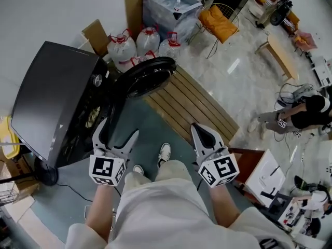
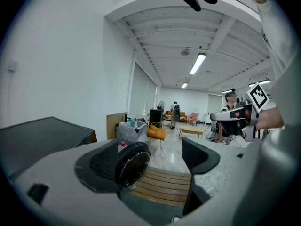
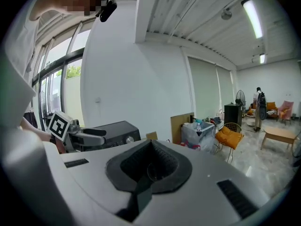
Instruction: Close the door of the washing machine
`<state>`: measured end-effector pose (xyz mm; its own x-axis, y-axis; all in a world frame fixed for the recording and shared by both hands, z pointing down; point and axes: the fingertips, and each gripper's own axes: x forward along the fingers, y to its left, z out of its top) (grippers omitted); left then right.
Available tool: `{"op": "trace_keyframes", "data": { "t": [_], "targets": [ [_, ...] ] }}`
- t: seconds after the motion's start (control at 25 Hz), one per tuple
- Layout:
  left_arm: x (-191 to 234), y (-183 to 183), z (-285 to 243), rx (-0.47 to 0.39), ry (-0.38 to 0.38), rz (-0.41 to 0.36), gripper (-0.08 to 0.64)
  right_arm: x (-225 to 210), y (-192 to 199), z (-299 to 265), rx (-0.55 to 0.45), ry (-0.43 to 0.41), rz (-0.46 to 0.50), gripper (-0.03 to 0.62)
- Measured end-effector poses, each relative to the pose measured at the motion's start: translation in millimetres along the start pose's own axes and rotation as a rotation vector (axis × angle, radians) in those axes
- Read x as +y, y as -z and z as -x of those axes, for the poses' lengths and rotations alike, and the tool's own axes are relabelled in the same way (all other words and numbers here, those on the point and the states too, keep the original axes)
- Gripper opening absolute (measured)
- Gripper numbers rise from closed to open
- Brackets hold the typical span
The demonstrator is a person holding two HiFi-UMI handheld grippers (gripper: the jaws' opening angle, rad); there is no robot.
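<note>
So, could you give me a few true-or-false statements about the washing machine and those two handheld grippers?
1. The door of the washing machine stands open. True.
2. The left gripper has its jaws shut. False: they are apart.
3. The right gripper has its jaws together and holds nothing. True.
4. The cushion on the chair is blue. False: it is orange.
</note>
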<state>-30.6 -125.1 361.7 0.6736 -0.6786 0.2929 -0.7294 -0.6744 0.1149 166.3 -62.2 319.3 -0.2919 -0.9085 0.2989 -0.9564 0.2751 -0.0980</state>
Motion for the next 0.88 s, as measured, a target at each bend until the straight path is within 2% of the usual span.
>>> {"op": "trace_keyframes", "data": {
  "t": [0.16, 0.32, 0.68, 0.88],
  "targets": [
    [13.4, 16.3, -45.7, 0.060, -0.029, -0.006, 0.405, -15.9, 10.5, -40.4, 0.048, -0.077, 0.024, -0.002],
    [25.2, 37.3, -93.2, 0.116, -0.042, -0.050, 0.405, -20.9, 23.5, -68.0, 0.074, -0.141, 0.035, -0.002],
    [57.2, 91.1, -200.5, 0.241, -0.055, -0.128, 0.405, -47.9, 68.9, -107.8, 0.126, -0.170, -0.012, -0.002],
    [62.3, 117.0, -250.2, 0.311, -0.012, -0.198, 0.405, -61.5, 91.8, -124.2, 0.144, -0.190, -0.025, -0.002]
  ]
}}
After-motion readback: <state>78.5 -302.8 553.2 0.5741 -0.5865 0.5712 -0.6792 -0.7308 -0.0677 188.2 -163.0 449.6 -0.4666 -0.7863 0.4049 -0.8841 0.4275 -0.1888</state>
